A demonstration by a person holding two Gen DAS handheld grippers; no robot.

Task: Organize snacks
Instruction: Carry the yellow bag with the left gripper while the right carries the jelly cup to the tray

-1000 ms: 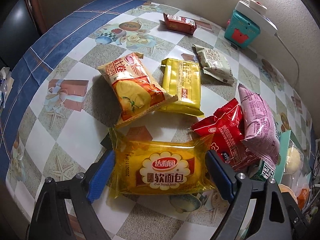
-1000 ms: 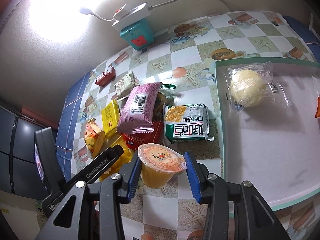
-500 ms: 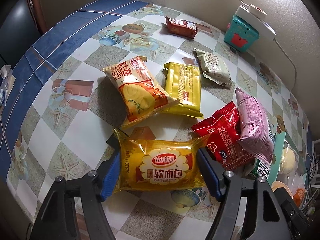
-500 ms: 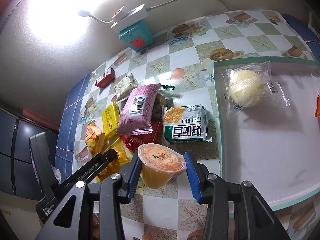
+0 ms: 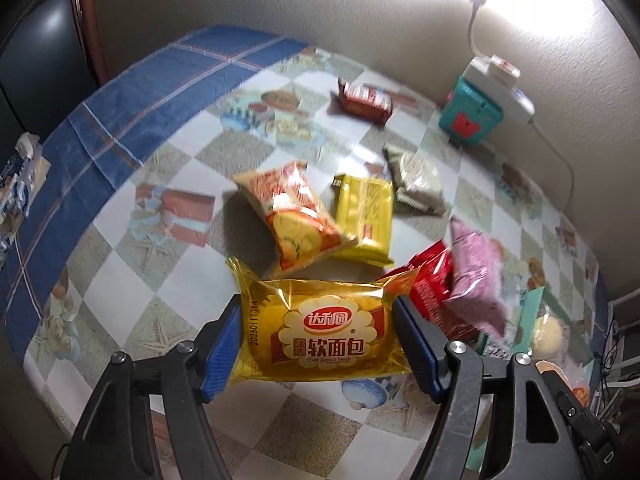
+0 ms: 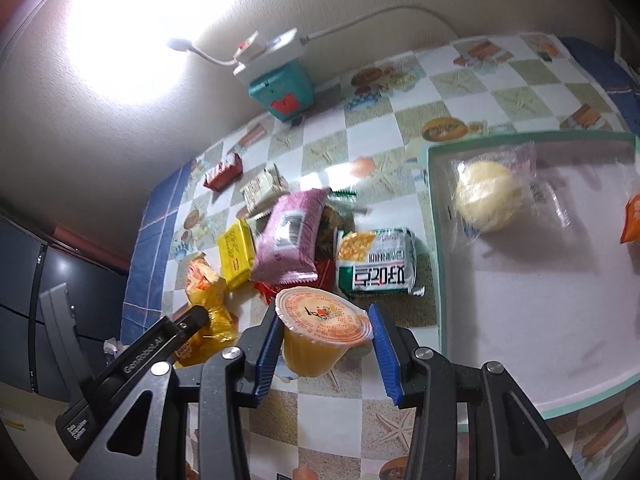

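Note:
My left gripper [image 5: 320, 340] is shut on a yellow soft-bread packet [image 5: 324, 332] and holds it above the table; it also shows in the right wrist view [image 6: 208, 320]. My right gripper [image 6: 326, 340] is shut on an orange jelly cup [image 6: 320, 328], held above the table left of the white tray [image 6: 520, 320]. A wrapped round bun [image 6: 488, 196] lies in the tray. On the checked tablecloth lie an orange packet [image 5: 292, 216], a yellow packet [image 5: 364, 216], a red packet [image 5: 432, 284], a pink packet [image 5: 476, 280] and a green-white packet [image 6: 376, 264].
A teal box with a white power strip [image 5: 476, 116] stands by the wall. A small red packet [image 5: 364, 100] and a beige packet [image 5: 416, 180] lie farther back. An orange item [image 6: 632, 220] sits at the tray's right edge. The table's blue border [image 5: 120, 120] runs along the left.
My left gripper has closed on the yellow bread packet and lifted it off the table. My right gripper holds the jelly cup much as before, shifted slightly.

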